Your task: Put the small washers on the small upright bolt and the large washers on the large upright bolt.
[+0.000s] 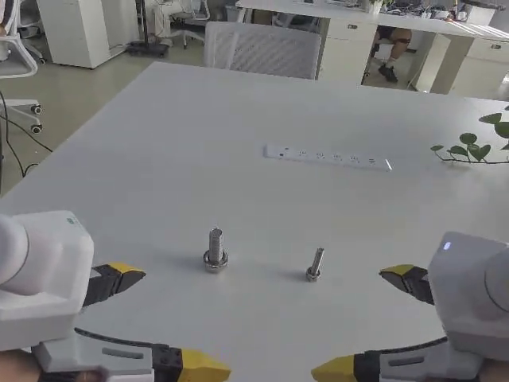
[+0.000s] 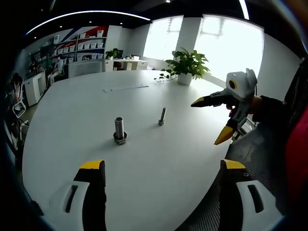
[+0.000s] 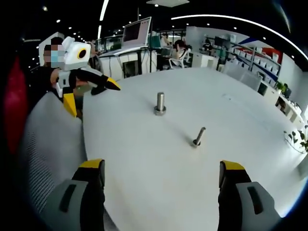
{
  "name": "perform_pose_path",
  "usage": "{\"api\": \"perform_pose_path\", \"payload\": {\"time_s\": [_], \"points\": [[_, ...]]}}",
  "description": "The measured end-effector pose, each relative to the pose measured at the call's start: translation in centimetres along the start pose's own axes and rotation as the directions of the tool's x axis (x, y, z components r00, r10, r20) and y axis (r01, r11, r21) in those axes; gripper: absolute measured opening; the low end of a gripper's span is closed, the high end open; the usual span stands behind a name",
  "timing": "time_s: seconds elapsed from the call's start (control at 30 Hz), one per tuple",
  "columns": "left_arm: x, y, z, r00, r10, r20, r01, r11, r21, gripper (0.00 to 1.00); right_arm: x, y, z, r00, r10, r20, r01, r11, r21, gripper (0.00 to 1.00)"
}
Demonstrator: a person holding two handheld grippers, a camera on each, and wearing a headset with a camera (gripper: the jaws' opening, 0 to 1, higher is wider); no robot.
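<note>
The large bolt (image 1: 215,248) stands upright on the white table (image 1: 199,143), with a wider metal ring at its foot. To its right stands the small bolt (image 1: 316,264), leaning slightly. My left gripper (image 1: 179,322) is open at the near left edge, nothing between its jaws. At the near right, my right gripper (image 1: 354,322) is open and empty too. The left gripper view has the large bolt (image 2: 119,131), the small bolt (image 2: 162,116) and the right gripper (image 2: 206,123). In the right gripper view are the large bolt (image 3: 160,103), the small bolt (image 3: 198,136) and the left gripper (image 3: 95,101).
A white power strip (image 1: 326,156) lies beyond the bolts. Plant leaves (image 1: 477,147) reach in over the table's right edge, and a potted plant (image 2: 185,65) stands at its far end. A mesh chair (image 1: 262,49) is behind the table.
</note>
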State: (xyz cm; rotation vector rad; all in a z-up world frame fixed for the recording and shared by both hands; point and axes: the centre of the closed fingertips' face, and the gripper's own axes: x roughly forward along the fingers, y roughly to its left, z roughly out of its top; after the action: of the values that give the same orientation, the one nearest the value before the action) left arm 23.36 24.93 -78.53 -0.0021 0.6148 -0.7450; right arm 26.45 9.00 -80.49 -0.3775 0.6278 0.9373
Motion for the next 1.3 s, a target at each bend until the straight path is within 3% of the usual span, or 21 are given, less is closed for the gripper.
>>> {"api": "perform_pose_path", "payload": {"time_s": [0.33, 0.67, 0.9, 1.3], "points": [[0.0, 0.0, -0.2, 1.0000, 0.000, 0.006, 0.000, 1.000, -0.018, 1.00, -1.2, 0.1, 0.5, 0.9962, -0.041, 0.076, 0.036, 0.997, 0.074, 1.00], [0.1, 1.8, -1.0, 0.9995, 0.031, -0.008, -0.031, 0.998, -0.049, 1.00, -1.0, -0.1, 0.4, 0.9943, -0.066, 0.083, 0.058, 0.993, 0.102, 1.00], [-0.1, 2.2, -0.4, 0.9983, 0.056, 0.015, -0.055, 0.997, -0.049, 1.00, -1.0, -0.7, 0.3, 0.9927, -0.084, 0.087, 0.073, 0.991, 0.115, 1.00], [0.2, 2.2, -0.6, 0.9982, 0.059, 0.005, -0.059, 0.997, -0.046, 1.00, -1.0, -0.8, 0.1, 0.9931, -0.083, 0.082, 0.074, 0.991, 0.112, 1.00]]}}
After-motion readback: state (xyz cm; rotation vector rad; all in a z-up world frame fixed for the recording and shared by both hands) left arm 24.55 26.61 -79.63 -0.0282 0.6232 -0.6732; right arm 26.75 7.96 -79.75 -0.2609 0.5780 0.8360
